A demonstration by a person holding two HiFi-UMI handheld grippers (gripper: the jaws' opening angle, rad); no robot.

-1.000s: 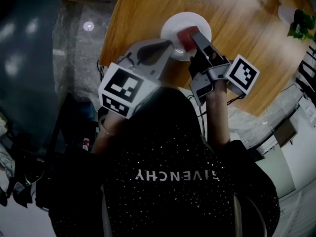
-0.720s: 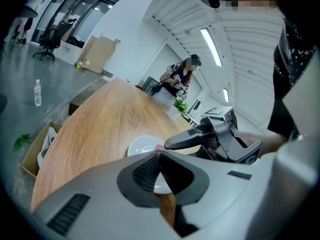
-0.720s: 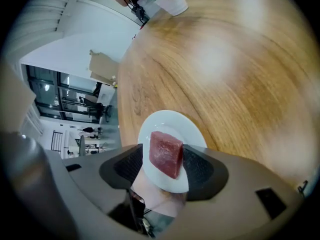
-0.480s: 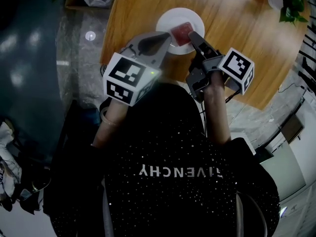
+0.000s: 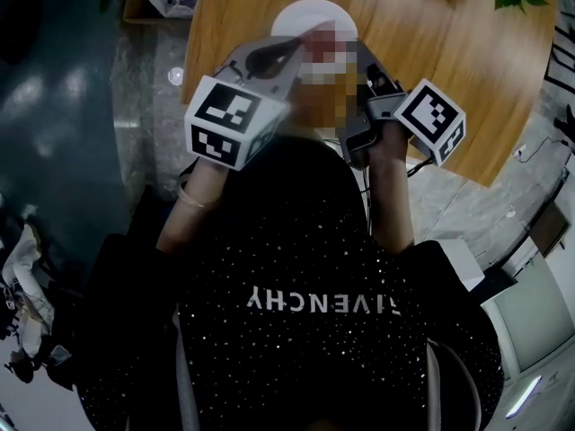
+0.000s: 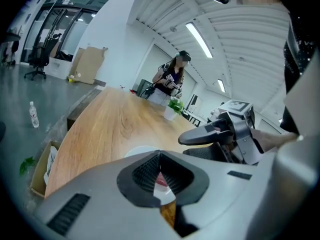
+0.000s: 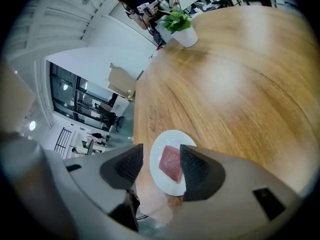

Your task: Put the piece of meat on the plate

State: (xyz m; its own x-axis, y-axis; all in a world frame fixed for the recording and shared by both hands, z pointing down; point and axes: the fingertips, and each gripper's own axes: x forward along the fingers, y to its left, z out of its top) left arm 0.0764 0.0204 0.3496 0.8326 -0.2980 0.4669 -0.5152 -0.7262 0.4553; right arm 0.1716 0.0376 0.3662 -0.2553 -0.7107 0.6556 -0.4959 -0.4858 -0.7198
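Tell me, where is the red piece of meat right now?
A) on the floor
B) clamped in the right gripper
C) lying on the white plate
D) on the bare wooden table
C: in the right gripper view the meat lies flat on the white plate, while the right gripper has its jaws apart and clear of it.

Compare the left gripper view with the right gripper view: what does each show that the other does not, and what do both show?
Left gripper view only: the right hand-held gripper from the side, a bottle on the floor. Right gripper view only: the whole piece of meat lying on the plate, framed by open jaws. Both: the wooden table, the plate, the potted plant.
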